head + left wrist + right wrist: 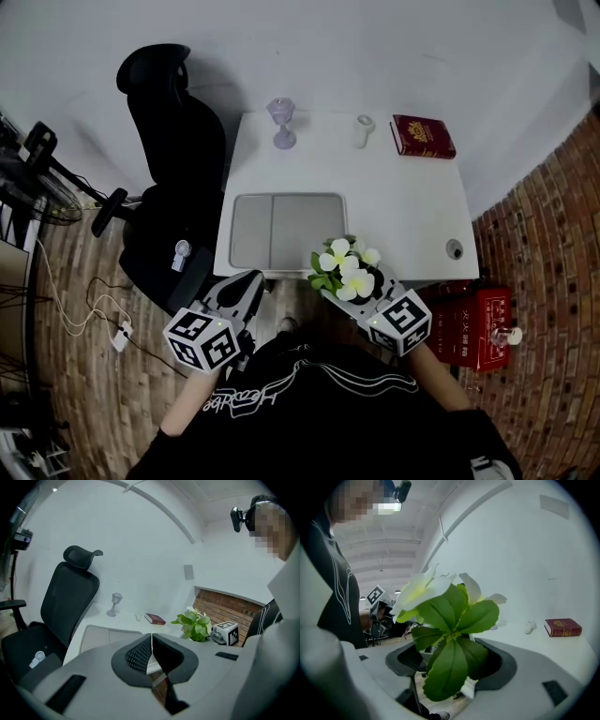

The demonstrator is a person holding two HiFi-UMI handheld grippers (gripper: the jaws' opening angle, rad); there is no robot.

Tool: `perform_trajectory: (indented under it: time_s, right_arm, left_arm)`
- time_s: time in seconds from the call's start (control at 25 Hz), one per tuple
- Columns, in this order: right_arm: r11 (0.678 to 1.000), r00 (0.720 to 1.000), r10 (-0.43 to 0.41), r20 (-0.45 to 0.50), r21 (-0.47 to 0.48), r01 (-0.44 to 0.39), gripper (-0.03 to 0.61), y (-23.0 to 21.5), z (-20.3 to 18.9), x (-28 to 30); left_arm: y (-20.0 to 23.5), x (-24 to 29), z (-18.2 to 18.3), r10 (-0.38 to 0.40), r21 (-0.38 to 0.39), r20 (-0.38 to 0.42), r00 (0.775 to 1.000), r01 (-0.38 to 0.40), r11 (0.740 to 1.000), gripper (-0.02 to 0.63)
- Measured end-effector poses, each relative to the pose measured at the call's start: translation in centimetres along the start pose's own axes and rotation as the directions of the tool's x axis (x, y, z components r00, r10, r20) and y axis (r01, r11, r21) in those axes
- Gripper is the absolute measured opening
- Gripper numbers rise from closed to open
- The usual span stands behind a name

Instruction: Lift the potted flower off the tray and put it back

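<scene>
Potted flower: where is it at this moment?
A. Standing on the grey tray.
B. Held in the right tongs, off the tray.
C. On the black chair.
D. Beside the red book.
B: the potted flower is clamped between the right tongs, in the air and apart from the grey tray.

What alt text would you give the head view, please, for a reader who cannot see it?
The right gripper holds a potted flower at the near edge of a white table, by a grey tray's corner. The left gripper, shut and empty, is beside it; a red book lies at the far edge.
</scene>
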State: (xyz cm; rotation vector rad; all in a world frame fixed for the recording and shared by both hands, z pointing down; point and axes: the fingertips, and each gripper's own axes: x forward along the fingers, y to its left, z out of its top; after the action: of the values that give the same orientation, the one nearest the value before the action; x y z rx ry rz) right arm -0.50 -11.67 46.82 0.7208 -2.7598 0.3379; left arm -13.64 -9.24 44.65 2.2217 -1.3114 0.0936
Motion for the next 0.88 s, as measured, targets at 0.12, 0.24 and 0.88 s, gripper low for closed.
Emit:
perform_trajectory:
  time_s: [0.12, 0.24, 0.88]
  right_arm:
    - [1.000, 1.000, 0.006, 0.011, 0.004, -0.006, 0.333, 0.7, -0.4, -0.7]
    - [1.000, 1.000, 0.021, 0.006, -0.005, -0.020, 0.333, 1.5, -1.0, -1.5]
    - [0.999, 0.999, 0.040, 0.003, -0.004, -0.040, 0.333, 1.7, -0.4, -1.2]
  left_arm:
    - [-0.8, -0.6, -0.8, 0.007, 0.002, 0.001, 1.000, -0.007, 1.000, 0.034]
    - [-1.7, -1.0, -1.3, 0.010, 0.014, -0.005, 1.000, -0.010, 1.000, 0.034]
    - [-1.8, -1.0, -1.3, 0.013, 0.022, -0.017, 1.000, -0.013, 1.000, 0.034]
